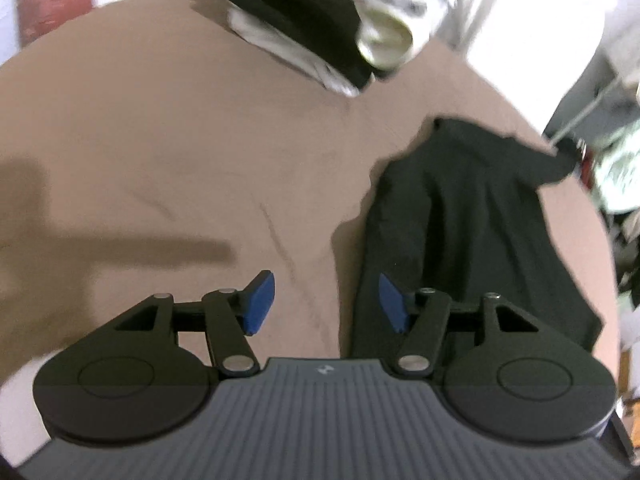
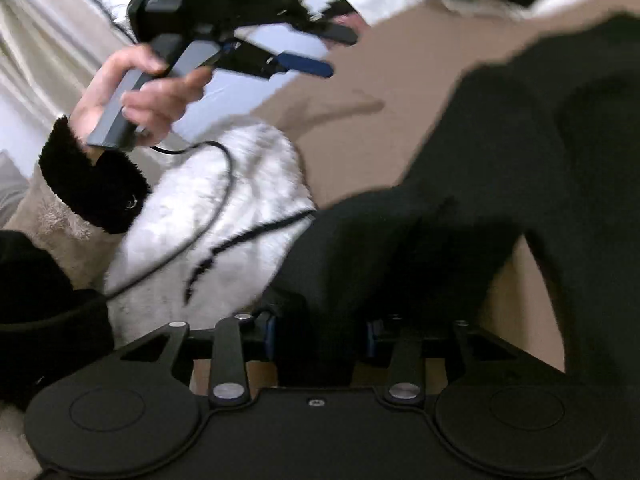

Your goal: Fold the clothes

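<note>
The left gripper (image 1: 326, 304) hung open over the sheet (image 1: 160, 140); the right gripper (image 2: 320, 336) clasped the black garment (image 2: 500, 168).

matt black cloth garment (image 1: 472, 216), tan fabric surface (image 1: 180, 140)

Motion blur smears both views. In the right wrist view the right gripper (image 2: 320, 336) has its blue pads mostly buried behind a fold of the black garment (image 2: 500, 168), so whether they press on the cloth cannot be told. That garment runs off the picture's right edge. At the far edge of the tan bed surface (image 1: 160, 140), a folded dark and white pile (image 1: 296, 36) is too blurred to identify, and the top edge cuts it.
</note>
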Demonstrator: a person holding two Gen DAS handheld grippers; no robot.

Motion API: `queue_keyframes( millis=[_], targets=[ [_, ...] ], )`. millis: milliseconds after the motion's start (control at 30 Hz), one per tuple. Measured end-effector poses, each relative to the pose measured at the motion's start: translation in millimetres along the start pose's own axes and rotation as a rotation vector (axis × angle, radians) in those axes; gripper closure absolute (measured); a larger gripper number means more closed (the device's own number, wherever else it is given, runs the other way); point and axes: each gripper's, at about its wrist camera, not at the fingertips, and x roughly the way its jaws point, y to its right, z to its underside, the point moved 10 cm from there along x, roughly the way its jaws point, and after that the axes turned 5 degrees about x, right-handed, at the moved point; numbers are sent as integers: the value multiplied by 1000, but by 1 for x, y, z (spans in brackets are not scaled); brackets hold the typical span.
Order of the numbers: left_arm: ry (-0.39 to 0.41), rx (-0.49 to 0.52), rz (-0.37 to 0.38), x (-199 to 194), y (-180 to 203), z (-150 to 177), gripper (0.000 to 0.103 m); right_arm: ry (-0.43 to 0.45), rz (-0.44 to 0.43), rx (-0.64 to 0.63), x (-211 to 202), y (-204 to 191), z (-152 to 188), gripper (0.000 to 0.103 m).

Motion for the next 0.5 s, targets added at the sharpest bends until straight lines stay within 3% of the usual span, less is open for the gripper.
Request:
queue_keyframes(
  millis=[133,233,300,367,400,500],
  targets=[
    [-78,61,4,69,24,-29,38,44,-6,19,-2,-2,-4,61],
    [-157,97,14,111,39,-32,34,77,6,17,-3,-4,-9,61],
    [-142,115,21,123,45,-29,36,100,36,15,-6,-4,-9,61],
    [-78,166,8,122,51,-27,87,119,78,14,-9,-1,-12,60],
    [-47,192,2,122,54,-27,100,129,96,18,-12,3,-16,58],
    [120,246,-54,91,55,-51,100,185,126,42,-31,14,-23,51]
  ],
)
